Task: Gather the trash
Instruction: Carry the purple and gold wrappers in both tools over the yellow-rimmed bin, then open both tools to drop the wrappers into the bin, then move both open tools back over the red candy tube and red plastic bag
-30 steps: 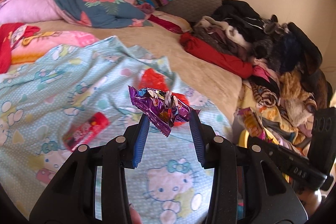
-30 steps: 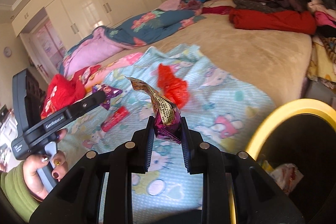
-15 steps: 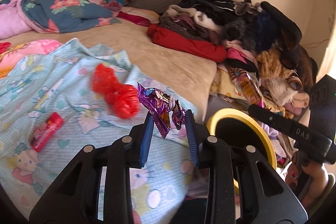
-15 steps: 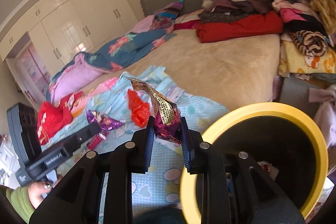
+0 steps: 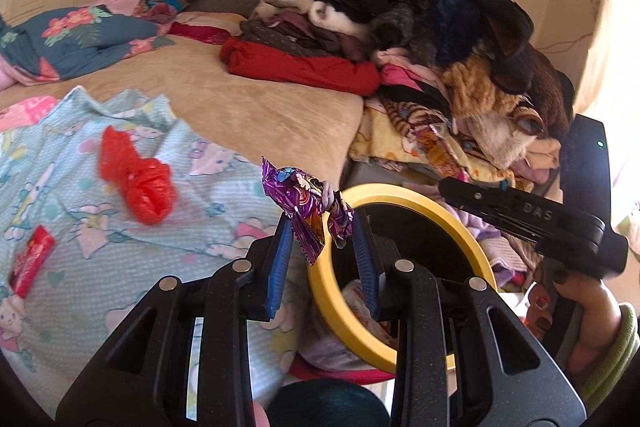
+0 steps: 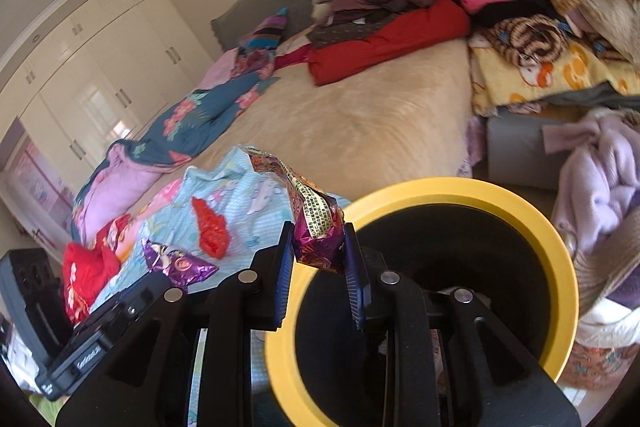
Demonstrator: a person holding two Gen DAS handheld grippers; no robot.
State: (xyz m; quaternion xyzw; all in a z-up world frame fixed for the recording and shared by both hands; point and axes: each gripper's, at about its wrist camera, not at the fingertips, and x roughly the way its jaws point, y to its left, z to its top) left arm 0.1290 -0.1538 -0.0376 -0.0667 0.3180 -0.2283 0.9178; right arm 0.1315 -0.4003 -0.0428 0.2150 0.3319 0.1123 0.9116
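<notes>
My left gripper (image 5: pixel 322 227) pinches a purple wrapper (image 5: pixel 306 201), my right gripper (image 6: pixel 318 247) clamps the crumpled wrapper (image 6: pixel 316 223); the yellow-rimmed bin (image 6: pixel 472 189) gapes just ahead and below, right nearer its middle

— Where does the left wrist view look from?
— Close above the bed's (image 5: pixel 260 107) edge, tilted down over its own fingers.
— And the right?
— Beside it, rolled, lower. Both share the yellow-rimmed bin (image 5: pixel 460 223) (image 6: pixel 472 191) and clothes pile (image 5: pixel 400 27).
</notes>
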